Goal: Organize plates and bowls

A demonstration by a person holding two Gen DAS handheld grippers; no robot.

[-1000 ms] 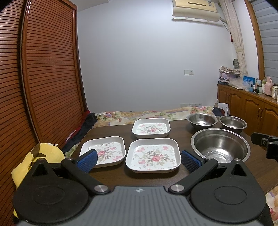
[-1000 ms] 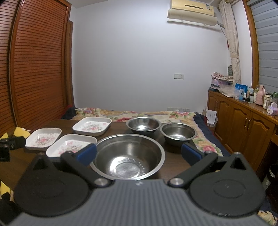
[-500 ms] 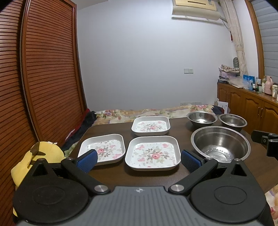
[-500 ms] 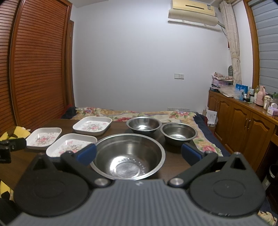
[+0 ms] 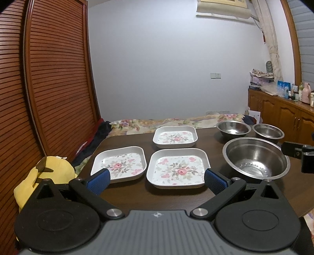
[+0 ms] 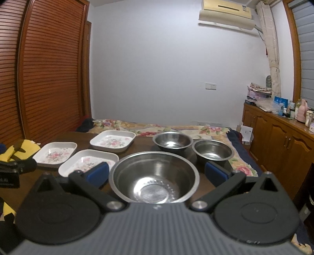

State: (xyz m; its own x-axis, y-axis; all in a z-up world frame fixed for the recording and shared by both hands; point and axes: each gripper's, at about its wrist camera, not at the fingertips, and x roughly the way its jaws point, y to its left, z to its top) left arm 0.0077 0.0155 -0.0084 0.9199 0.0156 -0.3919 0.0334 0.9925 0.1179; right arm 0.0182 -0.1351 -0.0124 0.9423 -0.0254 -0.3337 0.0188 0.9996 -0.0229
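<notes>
Plate (image 5: 177, 168) between open left claw (image 5: 153, 181) fingers

Each gripper, left (image 5: 156, 181) and right (image 6: 156, 174), has a grey ribbed body, two black round discs, black arms with silver screws, and blue ribbed pads (image 5: 98, 180).

A domestic interior, evidently a bedroom or living room in a home. A dark wooden tabletop (image 5: 125, 194) stands at the foot of a bed covered by a floral bedspread (image 5: 176, 121). Louvred wooden wardrobe doors (image 5: 49, 78) line the left wall. A wall-mounted air conditioner (image 6: 225, 11) hangs above a tied-back curtain (image 6: 273, 58). Along the right wall, a low wooden cabinet (image 6: 278, 135) carries bottles, boxes and folded cloth. A light switch (image 6: 211, 86) sits on the plain white wall. A yellow plush toy (image 5: 49, 172) lies beside the tabletop.
</notes>
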